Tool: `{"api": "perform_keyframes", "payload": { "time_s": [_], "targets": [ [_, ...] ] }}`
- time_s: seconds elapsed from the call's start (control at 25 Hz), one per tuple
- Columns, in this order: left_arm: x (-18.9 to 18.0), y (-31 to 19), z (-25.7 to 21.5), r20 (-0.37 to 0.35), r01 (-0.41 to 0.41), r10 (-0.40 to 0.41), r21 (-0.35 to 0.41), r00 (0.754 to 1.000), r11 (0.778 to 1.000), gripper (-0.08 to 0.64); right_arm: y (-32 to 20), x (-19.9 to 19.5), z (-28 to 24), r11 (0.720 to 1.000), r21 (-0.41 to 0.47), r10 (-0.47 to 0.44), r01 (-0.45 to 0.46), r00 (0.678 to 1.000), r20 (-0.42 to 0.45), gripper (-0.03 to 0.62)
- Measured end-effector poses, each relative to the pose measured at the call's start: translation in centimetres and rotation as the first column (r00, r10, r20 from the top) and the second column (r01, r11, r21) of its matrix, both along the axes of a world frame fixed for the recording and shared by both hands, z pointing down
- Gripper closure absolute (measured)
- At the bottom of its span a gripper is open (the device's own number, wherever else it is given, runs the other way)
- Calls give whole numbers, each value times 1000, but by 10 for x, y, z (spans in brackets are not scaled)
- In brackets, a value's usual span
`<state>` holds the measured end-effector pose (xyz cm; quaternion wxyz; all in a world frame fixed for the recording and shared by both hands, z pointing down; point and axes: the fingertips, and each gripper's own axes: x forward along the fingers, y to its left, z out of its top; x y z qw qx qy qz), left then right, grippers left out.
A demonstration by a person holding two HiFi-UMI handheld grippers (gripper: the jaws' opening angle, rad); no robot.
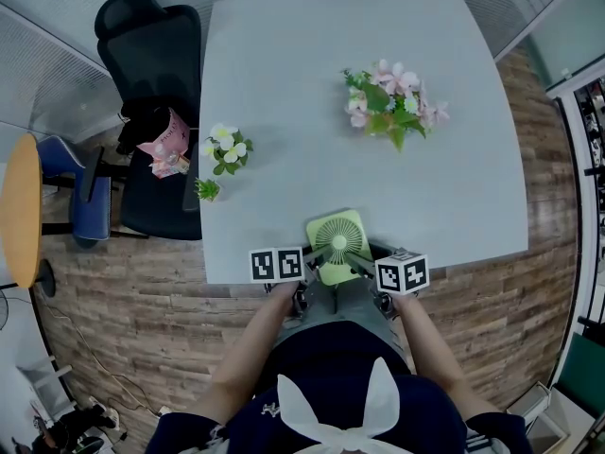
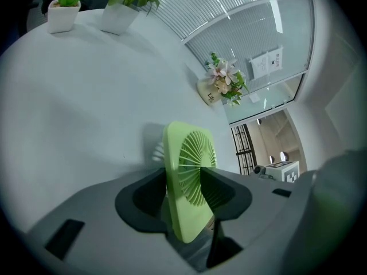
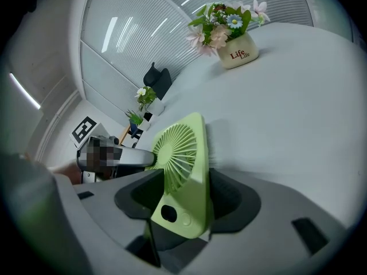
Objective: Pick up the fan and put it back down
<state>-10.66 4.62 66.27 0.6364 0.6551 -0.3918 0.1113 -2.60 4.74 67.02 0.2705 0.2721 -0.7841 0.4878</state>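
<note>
- The small, square, light-green plastic fan (image 1: 337,240) stands upright at the near edge of the pale grey square table (image 1: 284,55). It is just in front of the person, and in the head view its lower part laps over that edge.
- The left gripper (image 1: 308,272) is clamped on the fan, with one dark pad on the back and the other on the ribbed grille.
- The right gripper (image 1: 371,265) grips the same fan from the other side, with its pads on the front and the rear face.
- Whether the fan's foot touches the table top cannot be told.
- Beyond the fan lies a broad bare stretch of table, reaching to the far edge.
- A pink-and-white flower bunch in a cream pot (image 1: 392,100) stands well apart, toward the far right.
- A white-flowered plant in a white pot (image 1: 227,149) and a small green plant in a white pot (image 1: 207,189) sit right at the left edge.
- A black office chair (image 1: 151,50) is pushed against that left edge.
- Wood-plank floor (image 1: 492,282) shows along the near and right sides of the table.
</note>
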Motion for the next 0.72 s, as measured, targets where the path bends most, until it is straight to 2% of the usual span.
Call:
{"api": "perform_keyframes", "payload": {
  "time_s": [0.32,0.72],
  "targets": [
    [-2,-8,-21,4,-1,0,40,1000,999,364,-9,-2,-20,1000,24,10,-11,1000,19,348],
    [-10,-23,-55,-15,45,-44,101,999,994,370,-22,-7,-55,998,55,40,-43,998,57,355]
  ]
}}
